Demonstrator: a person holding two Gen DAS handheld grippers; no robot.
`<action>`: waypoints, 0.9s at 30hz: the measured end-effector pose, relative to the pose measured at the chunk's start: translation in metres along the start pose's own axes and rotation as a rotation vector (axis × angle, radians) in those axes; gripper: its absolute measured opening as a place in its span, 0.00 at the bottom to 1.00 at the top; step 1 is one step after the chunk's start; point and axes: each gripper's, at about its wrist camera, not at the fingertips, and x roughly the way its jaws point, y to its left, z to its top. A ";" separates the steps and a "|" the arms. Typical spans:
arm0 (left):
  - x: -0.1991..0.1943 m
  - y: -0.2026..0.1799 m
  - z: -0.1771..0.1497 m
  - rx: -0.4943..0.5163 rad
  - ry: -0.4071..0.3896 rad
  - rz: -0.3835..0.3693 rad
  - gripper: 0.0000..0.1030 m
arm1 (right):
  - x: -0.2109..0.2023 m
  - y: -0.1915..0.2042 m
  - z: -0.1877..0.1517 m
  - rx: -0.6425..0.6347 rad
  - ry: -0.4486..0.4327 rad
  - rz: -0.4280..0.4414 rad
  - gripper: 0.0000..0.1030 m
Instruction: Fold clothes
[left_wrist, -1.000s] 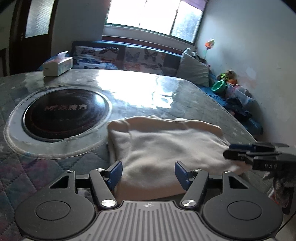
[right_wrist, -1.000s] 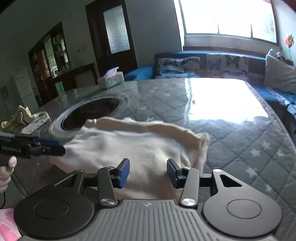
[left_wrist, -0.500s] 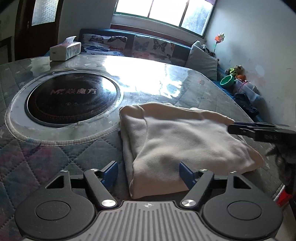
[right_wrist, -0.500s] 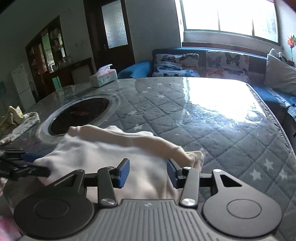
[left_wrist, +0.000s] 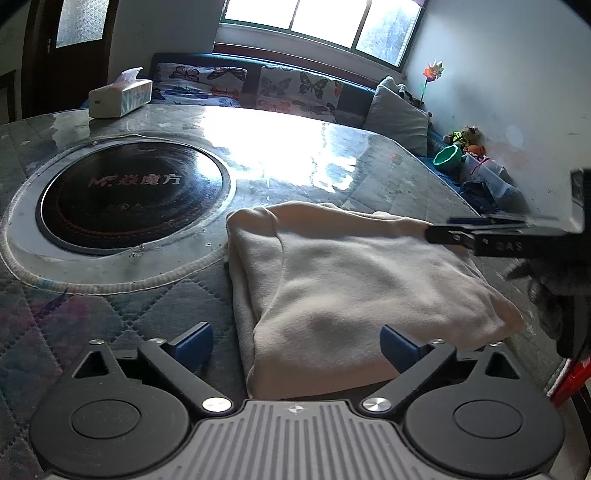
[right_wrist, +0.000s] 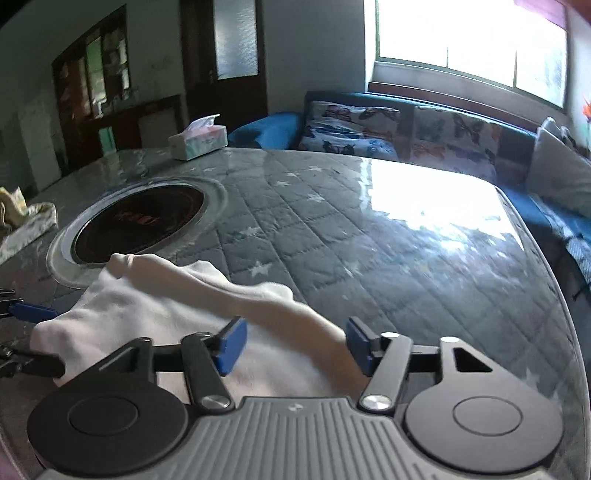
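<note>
Compared with one second earlier, the pads of the left gripper (left_wrist: 296, 341) are found much wider apart; the jaws are opening, and the near edge of the cream garment (left_wrist: 354, 291) lies between them, gripped by neither pad. The right gripper (right_wrist: 295, 345) is likewise opening: its blue pads, set closer a second ago, are now spread, with a ridge of the garment (right_wrist: 192, 306) between them, released as far as the motion-blurred right wrist view allows. The right gripper has also been drawn back toward the right edge of the cloth (left_wrist: 458, 230).

The garment is recorded as folded into a compact rectangle on the quilted table (left_wrist: 110, 314), near edge of the table, just right of the round cooktop (left_wrist: 129, 192), whose rim is touched by its far left corner.

Writing: red lettering "Mr." followed by Chinese characters is read on the cooktop; "DAS" is embossed on the right gripper's finger. A tissue box (left_wrist: 120, 96) is noted at the far left.
</note>
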 end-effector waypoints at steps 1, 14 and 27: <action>0.000 0.000 0.000 -0.003 0.002 -0.002 1.00 | 0.006 0.002 0.003 -0.018 0.008 -0.013 0.63; 0.001 0.002 0.001 0.008 0.004 -0.026 1.00 | 0.048 0.007 0.018 -0.049 0.105 -0.114 0.96; 0.001 0.004 0.000 0.000 -0.005 -0.034 1.00 | 0.049 0.034 0.037 -0.109 0.071 -0.094 1.00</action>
